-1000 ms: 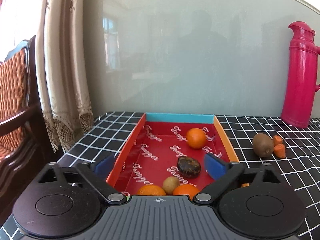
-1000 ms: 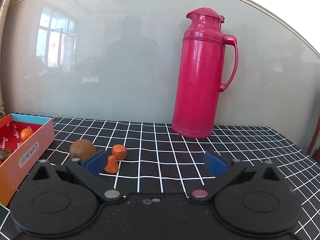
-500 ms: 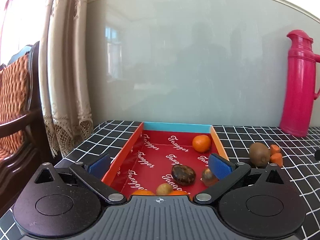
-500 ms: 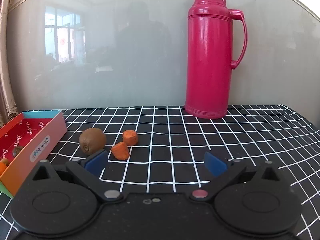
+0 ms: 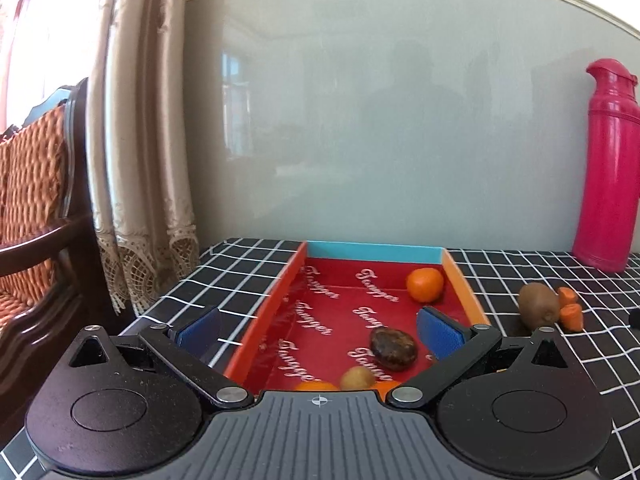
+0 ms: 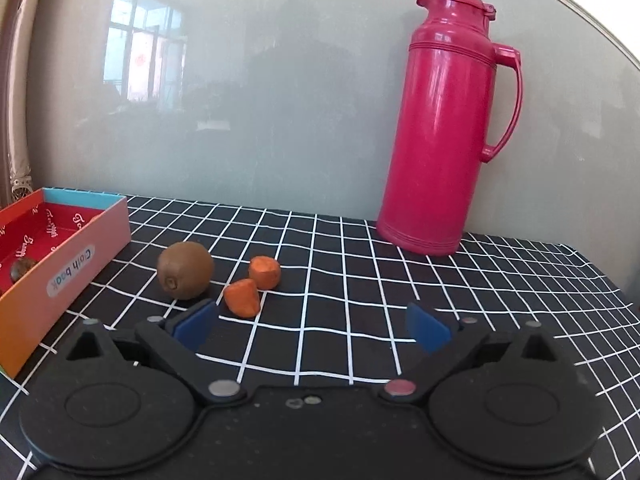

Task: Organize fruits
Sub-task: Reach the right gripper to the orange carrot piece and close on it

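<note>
- now we hold our left gripper (image 5: 318, 330) over the red box (image 5: 466, 286), fingers spread wide and empty.
- inside it lie an orange (image 5: 425, 285) and a dark fruit (image 5: 393, 349).
- our right gripper (image 6: 312, 326) gapes empty near the kiwi (image 6: 185, 270) and two carrot pieces (image 6: 242, 297) on the checked tablecloth (image 6: 360, 320).

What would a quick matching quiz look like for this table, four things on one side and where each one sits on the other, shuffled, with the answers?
Things:
1. kiwi
2. orange
3. pink flask
4. dark brown fruit

Places:
A. far right corner of the red tray
B. standing by the wall
C. on the cloth beside two carrot pieces
D. middle of the tray floor

Pairs: 1-C, 2-A, 3-B, 4-D
</note>
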